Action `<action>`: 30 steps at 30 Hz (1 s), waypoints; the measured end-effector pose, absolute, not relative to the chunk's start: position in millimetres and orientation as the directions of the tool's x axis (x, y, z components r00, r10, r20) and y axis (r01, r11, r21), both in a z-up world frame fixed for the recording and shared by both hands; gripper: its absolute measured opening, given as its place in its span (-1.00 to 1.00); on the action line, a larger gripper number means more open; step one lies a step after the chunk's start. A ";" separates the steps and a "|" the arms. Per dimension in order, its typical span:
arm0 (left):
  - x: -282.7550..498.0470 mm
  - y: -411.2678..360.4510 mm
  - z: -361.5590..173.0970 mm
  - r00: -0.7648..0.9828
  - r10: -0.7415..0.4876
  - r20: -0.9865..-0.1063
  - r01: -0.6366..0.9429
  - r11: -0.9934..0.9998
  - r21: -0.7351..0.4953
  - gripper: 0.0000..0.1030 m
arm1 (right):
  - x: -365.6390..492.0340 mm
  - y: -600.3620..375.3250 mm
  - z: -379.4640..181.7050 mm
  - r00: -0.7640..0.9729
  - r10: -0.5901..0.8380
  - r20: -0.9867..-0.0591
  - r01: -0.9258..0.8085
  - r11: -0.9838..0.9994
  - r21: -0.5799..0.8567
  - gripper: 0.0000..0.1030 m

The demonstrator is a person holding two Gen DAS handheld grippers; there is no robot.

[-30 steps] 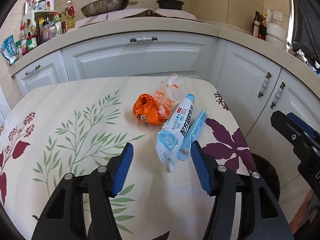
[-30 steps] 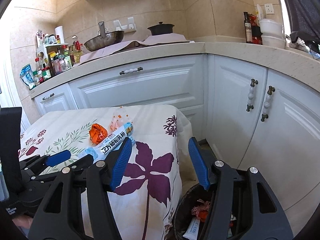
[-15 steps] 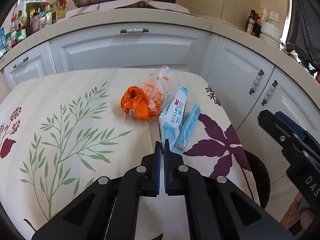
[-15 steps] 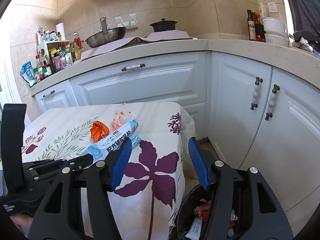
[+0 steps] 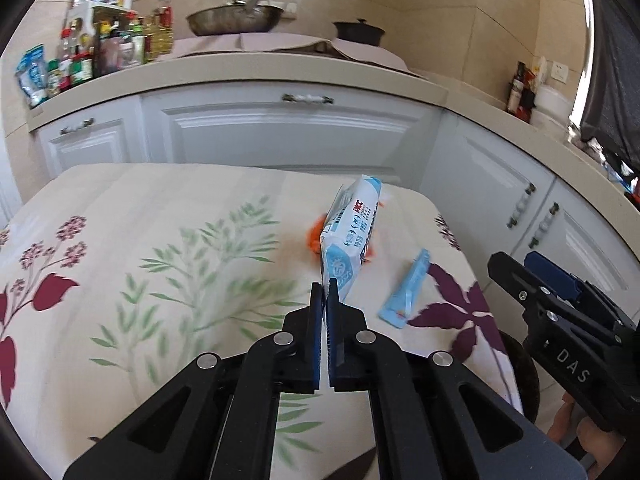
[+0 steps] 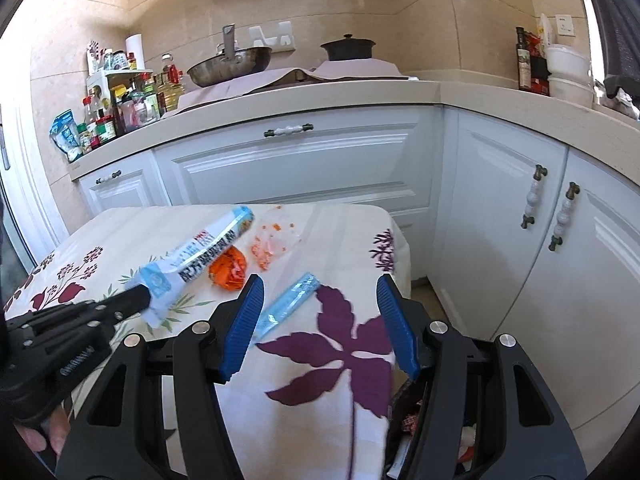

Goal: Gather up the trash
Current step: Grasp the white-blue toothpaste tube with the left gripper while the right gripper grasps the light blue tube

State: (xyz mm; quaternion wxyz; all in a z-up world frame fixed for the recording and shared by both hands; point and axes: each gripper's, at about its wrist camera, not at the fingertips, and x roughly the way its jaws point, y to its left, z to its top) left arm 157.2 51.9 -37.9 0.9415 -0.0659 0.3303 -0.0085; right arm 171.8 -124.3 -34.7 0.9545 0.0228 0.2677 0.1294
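My left gripper (image 5: 325, 292) is shut on the end of a long white and blue packet (image 5: 352, 232) and holds it tilted up above the floral tablecloth (image 5: 160, 264); the packet (image 6: 200, 256) shows lifted in the right wrist view too. A small blue sachet (image 5: 406, 294) (image 6: 288, 306), a crumpled orange wrapper (image 6: 229, 269) and a clear bag with orange print (image 6: 272, 242) lie on the cloth. My right gripper (image 6: 320, 320) is open and empty, above the table's right edge near the sachet.
A dark trash bin (image 6: 424, 440) with rubbish in it stands on the floor below the table's right edge. White cabinets (image 6: 304, 168) and a counter with a wok (image 6: 230, 62), a pot (image 6: 348, 46) and bottles stand behind the table.
My left gripper closed on the end of the white and blue packet and lifted it off the table. The right gripper moved a little over the table, still open.
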 end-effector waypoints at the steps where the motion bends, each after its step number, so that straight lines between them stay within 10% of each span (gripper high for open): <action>1: 155.3 57.4 -37.1 0.785 -0.046 -0.618 -0.040 0.991 -0.125 -0.95 | 172.6 -120.6 -34.9 0.821 0.260 -0.509 -0.237 0.965 0.110 0.11; 30: 147.8 174.0 -70.6 0.681 0.121 -0.722 -0.282 0.954 -0.106 -0.95 | 225.9 -64.3 -73.6 0.654 0.176 -0.736 -0.164 0.982 0.090 0.11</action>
